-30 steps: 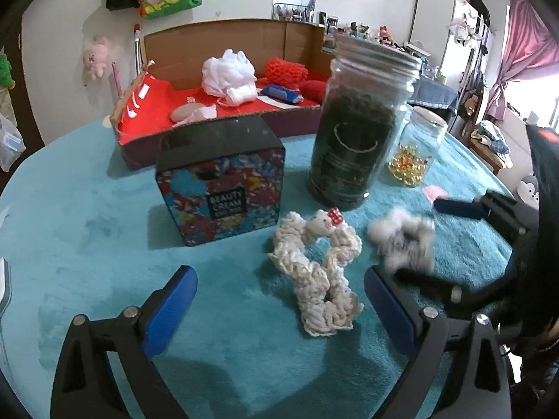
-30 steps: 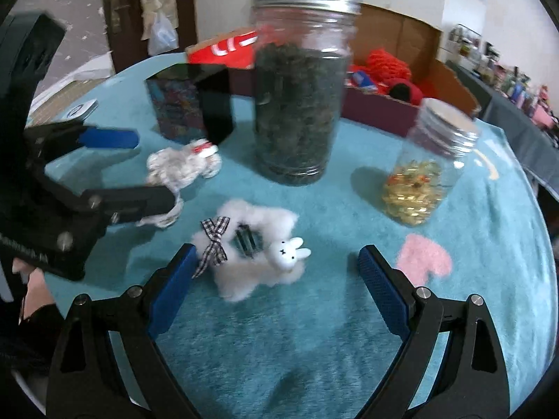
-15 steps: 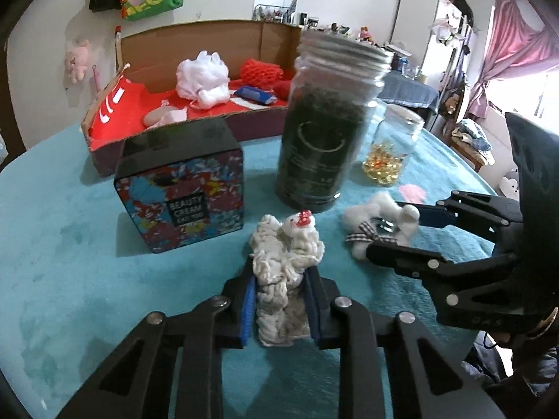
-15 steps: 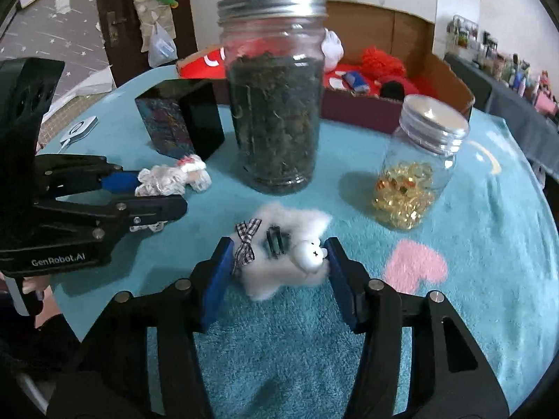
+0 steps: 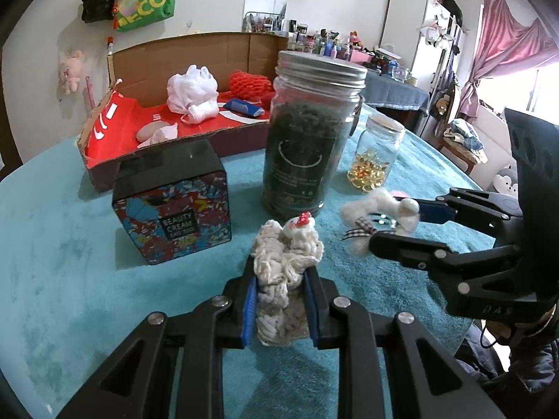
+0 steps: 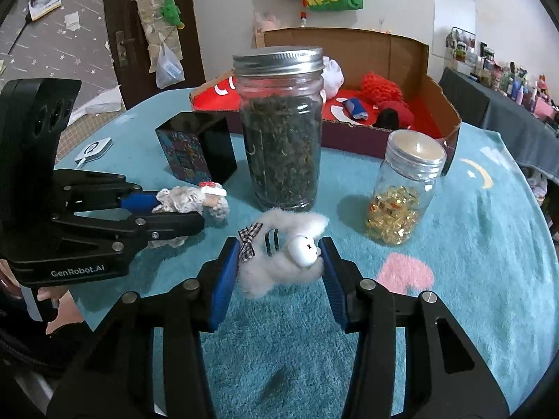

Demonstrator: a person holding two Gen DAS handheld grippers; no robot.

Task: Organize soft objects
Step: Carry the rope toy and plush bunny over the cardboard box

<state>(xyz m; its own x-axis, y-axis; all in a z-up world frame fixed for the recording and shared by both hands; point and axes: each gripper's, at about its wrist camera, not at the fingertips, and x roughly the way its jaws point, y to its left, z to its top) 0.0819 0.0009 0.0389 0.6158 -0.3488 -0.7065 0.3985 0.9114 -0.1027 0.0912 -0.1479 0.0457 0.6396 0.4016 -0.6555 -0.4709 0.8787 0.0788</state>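
A cream crocheted scrunchie [image 5: 286, 255] with a small red-capped charm is pinched between the blue pads of my left gripper [image 5: 281, 274], which is shut on it just above the teal cloth. From the right wrist view the same left gripper [image 6: 174, 206] and cream scrunchie [image 6: 185, 197] show at the left. My right gripper [image 6: 279, 248] has its jaws closing on a fluffy white scrunchie [image 6: 265, 279] with a checked bow and a bunny head, and both pads press its sides. In the left wrist view the right gripper [image 5: 398, 225] and fluffy scrunchie [image 5: 360, 209] sit at the right.
Behind stand a tall jar of dark leaves [image 5: 304, 146], a small jar of golden capsules [image 5: 374, 160] and a patterned tin [image 5: 174, 206]. A cardboard box [image 5: 104, 129] with red lining at the back holds a white mesh puff [image 5: 190, 89] and a red knit piece [image 5: 249, 83].
Both grippers went from wide open to closed, the left onto the cream scrunchie, the right onto the fluffy white one. The cream scrunchie is now bunched up between the pads.
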